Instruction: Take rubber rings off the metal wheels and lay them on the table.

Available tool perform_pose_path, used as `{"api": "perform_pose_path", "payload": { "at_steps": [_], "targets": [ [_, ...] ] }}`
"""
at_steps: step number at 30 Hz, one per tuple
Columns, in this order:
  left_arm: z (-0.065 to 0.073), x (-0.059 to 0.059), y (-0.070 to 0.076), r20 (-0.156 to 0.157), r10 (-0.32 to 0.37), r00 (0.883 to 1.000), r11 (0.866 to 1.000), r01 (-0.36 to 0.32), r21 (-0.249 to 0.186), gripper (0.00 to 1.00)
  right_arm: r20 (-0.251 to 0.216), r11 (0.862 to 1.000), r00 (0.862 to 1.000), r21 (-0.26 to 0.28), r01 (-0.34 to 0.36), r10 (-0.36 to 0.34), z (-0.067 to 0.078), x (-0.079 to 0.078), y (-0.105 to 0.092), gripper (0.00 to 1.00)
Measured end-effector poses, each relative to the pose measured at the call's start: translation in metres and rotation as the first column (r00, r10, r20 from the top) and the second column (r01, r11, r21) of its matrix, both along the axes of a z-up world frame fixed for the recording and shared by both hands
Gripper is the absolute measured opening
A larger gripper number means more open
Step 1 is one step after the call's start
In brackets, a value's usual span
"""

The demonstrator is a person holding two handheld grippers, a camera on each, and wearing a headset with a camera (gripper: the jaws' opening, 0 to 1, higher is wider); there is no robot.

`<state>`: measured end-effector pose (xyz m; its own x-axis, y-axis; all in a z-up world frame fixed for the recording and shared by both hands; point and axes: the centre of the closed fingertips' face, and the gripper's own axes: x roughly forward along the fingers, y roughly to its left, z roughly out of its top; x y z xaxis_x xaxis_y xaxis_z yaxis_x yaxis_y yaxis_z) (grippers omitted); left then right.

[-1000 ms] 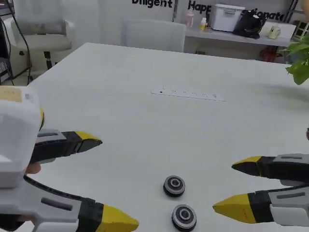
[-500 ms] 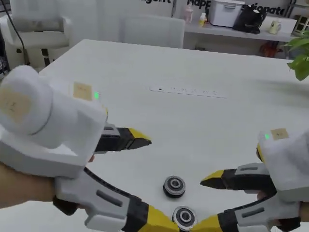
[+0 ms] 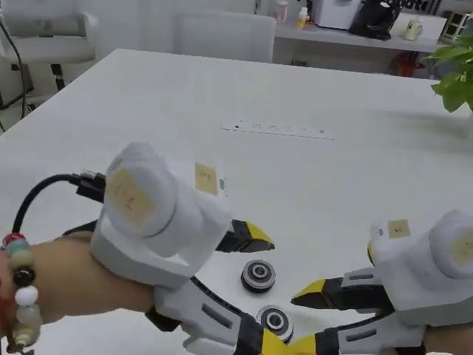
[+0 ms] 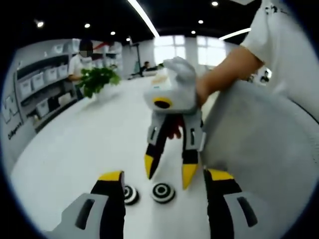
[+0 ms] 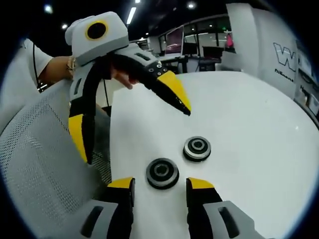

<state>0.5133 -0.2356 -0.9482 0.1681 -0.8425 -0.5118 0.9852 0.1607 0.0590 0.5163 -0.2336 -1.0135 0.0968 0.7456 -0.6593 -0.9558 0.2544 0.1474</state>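
Observation:
Two small metal wheels with dark rubber rings lie side by side on the white table (image 3: 148, 103), near its front edge: a far wheel (image 3: 259, 275) and a near wheel (image 3: 275, 320). My left gripper (image 3: 267, 291) comes in from the left, open, its yellow-tipped jaws spread on either side of both wheels. From the right my right gripper (image 3: 295, 322) points at the near wheel, also open. In the left gripper view the wheels (image 4: 163, 192) (image 4: 130, 194) lie between my own jaws (image 4: 165, 175). In the right gripper view one wheel (image 5: 162, 173) sits just ahead of my open jaws (image 5: 160, 184), the other (image 5: 197, 148) beyond.
A white power strip (image 3: 277, 129) lies mid-table. A green plant (image 3: 454, 81) stands at the far right edge. Chairs (image 3: 222, 37) and a shelf with containers sit behind the table. A mesh chair back (image 5: 40, 149) is close by the table's near edge.
Both grippers have moved inward and forward, closing in on the two wheels from either side. The head camera has tilted down. The wheels have not moved.

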Motion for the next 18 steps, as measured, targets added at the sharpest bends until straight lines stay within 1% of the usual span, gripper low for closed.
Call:
{"api": "perform_pose_path", "payload": {
  "at_steps": [1, 2, 4, 5, 6, 7, 10, 11, 13, 14, 16, 18],
  "targets": [
    [-0.005, 0.001, 0.000, -0.002, -0.002, 1.000, 1.000, 0.002, 0.000, 0.62, 0.001, 1.000, 1.000, -0.009, -0.002, 0.002, -0.002, 0.000, -0.001, 0.38],
    [-0.007, 0.002, 0.000, -0.004, 0.005, 1.000, 1.000, -0.005, -0.008, 0.58, -0.009, 1.000, 1.000, -0.017, 0.000, 0.000, -0.005, -0.001, -0.002, 0.37],
    [-0.009, 0.008, -0.003, -0.043, 0.058, 0.997, 0.996, -0.060, -0.063, 0.54, -0.035, 1.000, 0.999, -0.024, 0.007, -0.008, -0.008, -0.004, -0.003, 0.36],
    [-0.010, 0.011, -0.004, -0.060, 0.084, 0.995, 0.993, -0.089, -0.084, 0.52, -0.035, 1.000, 0.999, -0.025, 0.005, -0.006, -0.008, -0.004, -0.002, 0.36],
    [-0.012, 0.014, -0.003, -0.084, 0.113, 0.990, 0.987, -0.122, -0.102, 0.51, -0.032, 1.000, 0.999, -0.027, 0.004, -0.005, -0.008, -0.005, -0.002, 0.36],
    [-0.016, 0.016, -0.001, -0.089, 0.126, 0.988, 0.986, -0.134, -0.101, 0.49, -0.023, 1.000, 1.000, -0.026, 0.004, -0.004, -0.008, -0.004, -0.002, 0.35],
    [-0.026, 0.017, 0.002, -0.073, 0.122, 0.990, 0.989, -0.128, -0.077, 0.43, -0.021, 1.000, 1.000, -0.023, 0.016, -0.016, -0.008, -0.001, -0.001, 0.33],
    [-0.029, 0.018, 0.002, -0.076, 0.125, 0.989, 0.988, -0.131, -0.077, 0.40, -0.020, 1.000, 1.000, -0.022, 0.019, -0.020, -0.007, -0.001, -0.001, 0.32],
    [-0.035, 0.018, 0.003, -0.116, 0.146, 0.983, 0.985, -0.155, -0.077, 0.33, -0.019, 1.000, 0.999, -0.016, 0.025, -0.026, -0.007, 0.000, -0.001, 0.30],
    [-0.038, 0.019, 0.003, -0.125, 0.150, 0.981, 0.984, -0.160, -0.074, 0.31, -0.018, 1.000, 0.999, -0.011, 0.027, -0.028, -0.006, 0.000, -0.001, 0.29],
    [-0.041, 0.017, 0.002, -0.122, 0.144, 0.982, 0.986, -0.153, -0.068, 0.27, -0.019, 0.999, 0.999, -0.010, 0.030, -0.030, -0.007, 0.001, -0.001, 0.25],
    [-0.044, 0.014, 0.000, -0.104, 0.130, 0.986, 0.989, -0.136, -0.053, 0.24, -0.021, 0.999, 0.999, -0.013, 0.036, -0.036, -0.008, 0.001, -0.001, 0.24]
  ]
}}
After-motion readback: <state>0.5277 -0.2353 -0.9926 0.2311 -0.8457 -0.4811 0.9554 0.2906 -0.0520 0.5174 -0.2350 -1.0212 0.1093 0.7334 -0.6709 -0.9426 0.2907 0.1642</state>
